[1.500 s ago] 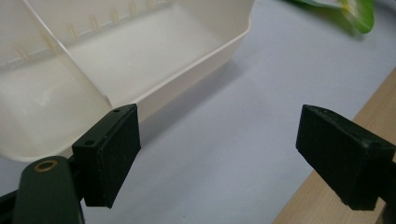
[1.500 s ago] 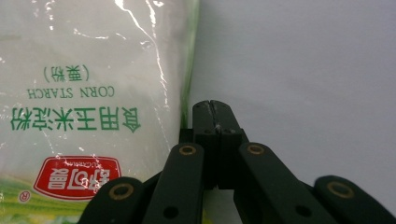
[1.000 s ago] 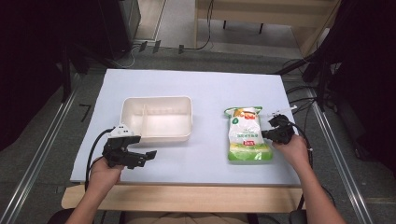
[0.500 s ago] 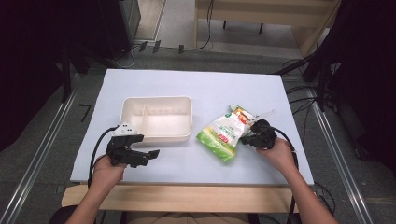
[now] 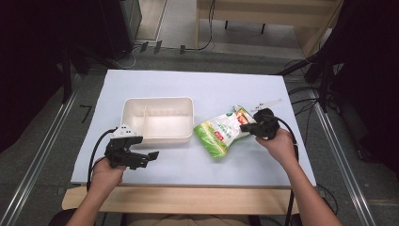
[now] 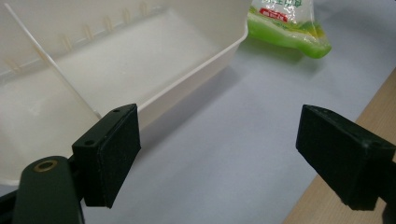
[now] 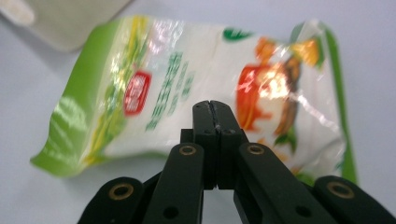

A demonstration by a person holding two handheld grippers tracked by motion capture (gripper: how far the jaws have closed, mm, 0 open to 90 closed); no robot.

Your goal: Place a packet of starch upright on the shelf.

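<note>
One edge of the green-and-white pouch [image 5: 221, 133] was pinched in the fully closed right claw [image 5: 243, 127], near the table's right edge beside the tray [image 5: 157, 137]; that thin hold could have slipped.

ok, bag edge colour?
Green edges on the bag, white middle; right gripper view shows it best.

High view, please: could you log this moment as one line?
right tool: shut on green-and-white plastic snack bag | bag: tilted beside white plastic tray | left tool: open, empty
</note>
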